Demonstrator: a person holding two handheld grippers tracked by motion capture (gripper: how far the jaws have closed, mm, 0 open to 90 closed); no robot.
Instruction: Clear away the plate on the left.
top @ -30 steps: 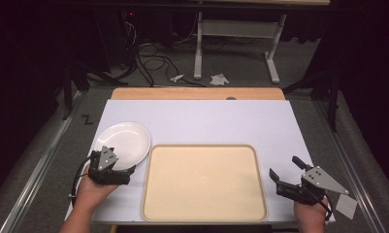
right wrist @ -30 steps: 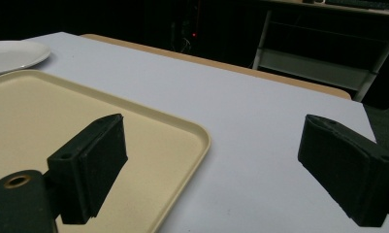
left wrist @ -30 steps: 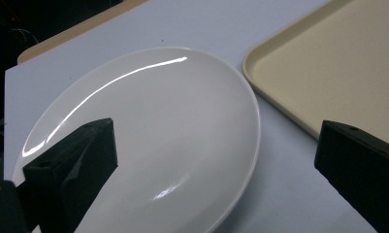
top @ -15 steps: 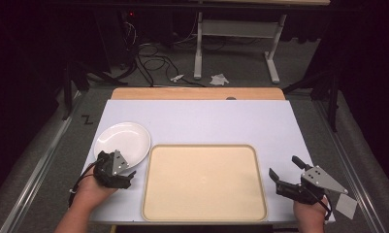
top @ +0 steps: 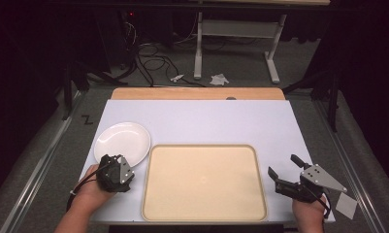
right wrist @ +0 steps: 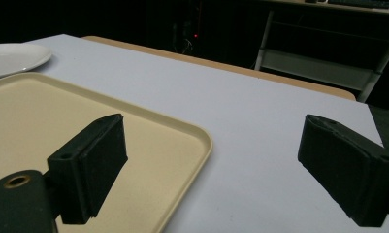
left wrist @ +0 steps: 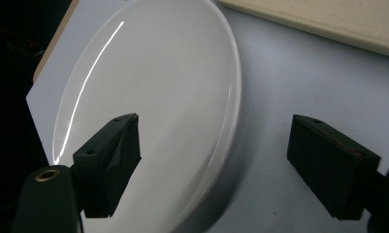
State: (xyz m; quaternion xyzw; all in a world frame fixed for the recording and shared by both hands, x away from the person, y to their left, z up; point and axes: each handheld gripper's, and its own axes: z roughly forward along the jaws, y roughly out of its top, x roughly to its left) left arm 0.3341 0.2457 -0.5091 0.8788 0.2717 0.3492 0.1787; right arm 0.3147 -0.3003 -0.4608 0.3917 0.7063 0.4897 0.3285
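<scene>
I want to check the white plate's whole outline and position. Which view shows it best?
The high view: the whole white plate lies on the table left of the tray. The left gripper view gives a cropped close-up between open jaws; the right gripper view catches a sliver at its left edge.

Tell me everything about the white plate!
The white plate is round, shallow, glossy and empty, and looks like ceramic. It lies flat on the pale table, at the left, just beside the far left corner of the beige tray. The left gripper is at its near edge, jaws wide open with one over the plate and one over the table; no grip shows yet.
</scene>
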